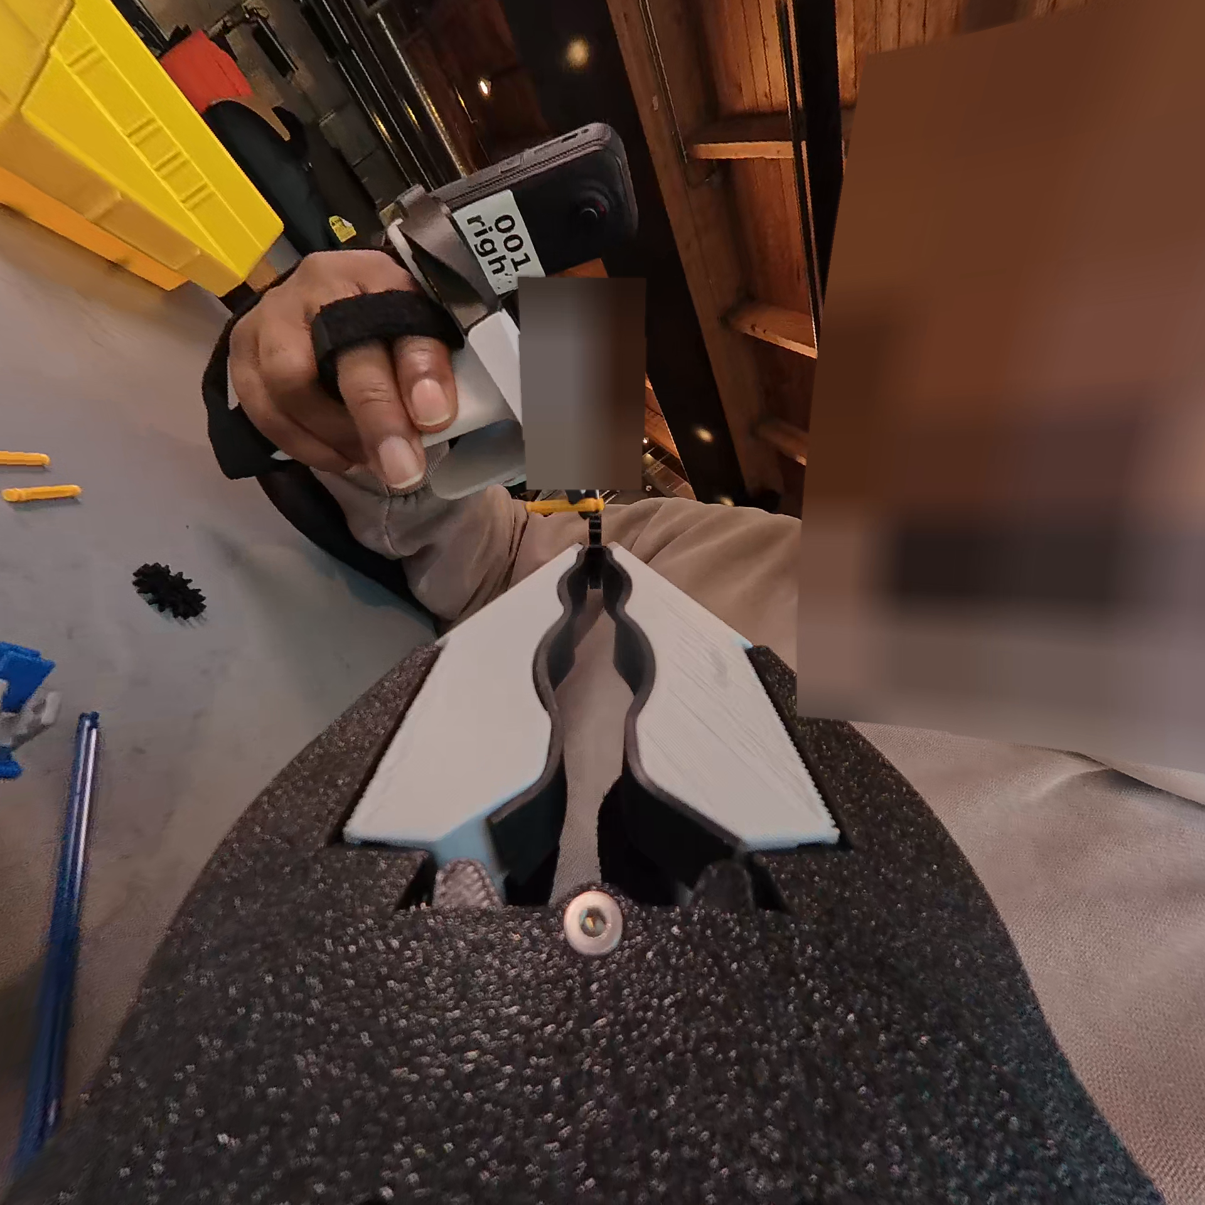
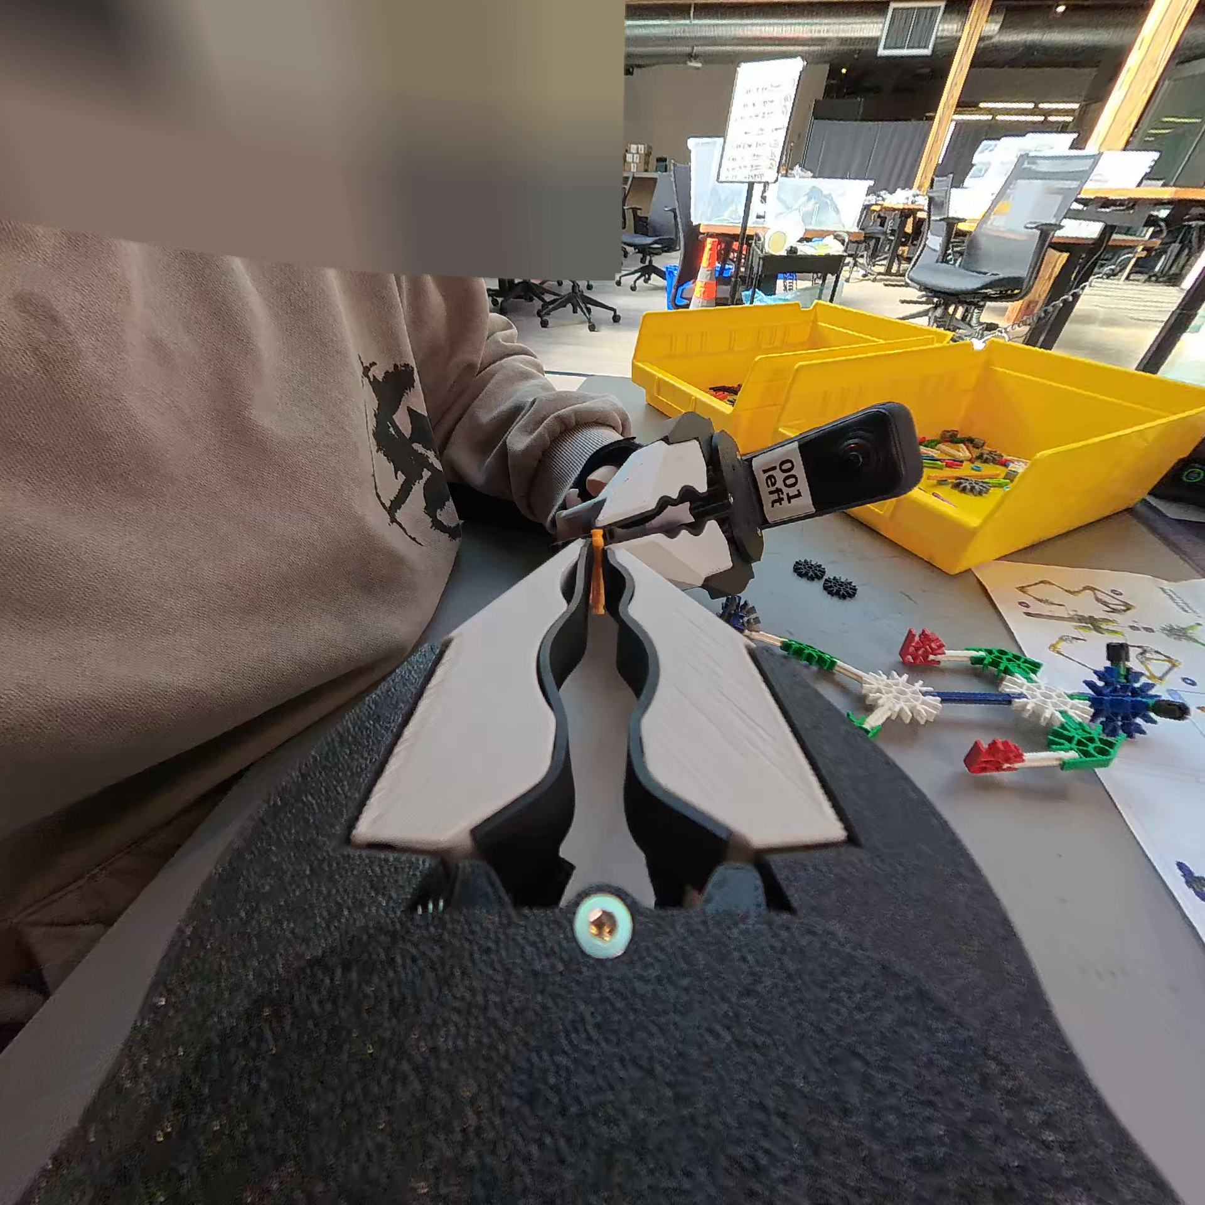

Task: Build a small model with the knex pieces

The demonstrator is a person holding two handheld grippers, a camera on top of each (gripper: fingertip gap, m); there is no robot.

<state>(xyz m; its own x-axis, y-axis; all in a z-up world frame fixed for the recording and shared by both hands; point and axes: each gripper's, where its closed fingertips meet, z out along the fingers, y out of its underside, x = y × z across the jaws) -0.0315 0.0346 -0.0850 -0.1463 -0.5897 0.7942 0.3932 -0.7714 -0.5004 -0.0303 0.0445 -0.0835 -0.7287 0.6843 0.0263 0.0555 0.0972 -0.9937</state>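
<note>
Left gripper [image 1: 592, 554] clamped on black connector [image 1: 593, 541], right gripper [image 2: 595, 554] pinching orange rod [image 2: 596, 580]; tips touching, rod meeting connector, half-built toy [image 2: 978, 704] waiting aside.

A white label [image 1: 499, 253] with black printing sits on the black camera body of the far hand-held gripper in the left wrist view. A like label [image 2: 784, 490] is on the other camera in the right wrist view. A whiteboard [image 2: 758, 120] far back carries handwriting too small to read. A printed sheet [image 2: 1108, 626] lies on the bench at right, and the person's sweatshirt bears a black brush-style mark [image 2: 407, 450].
</note>
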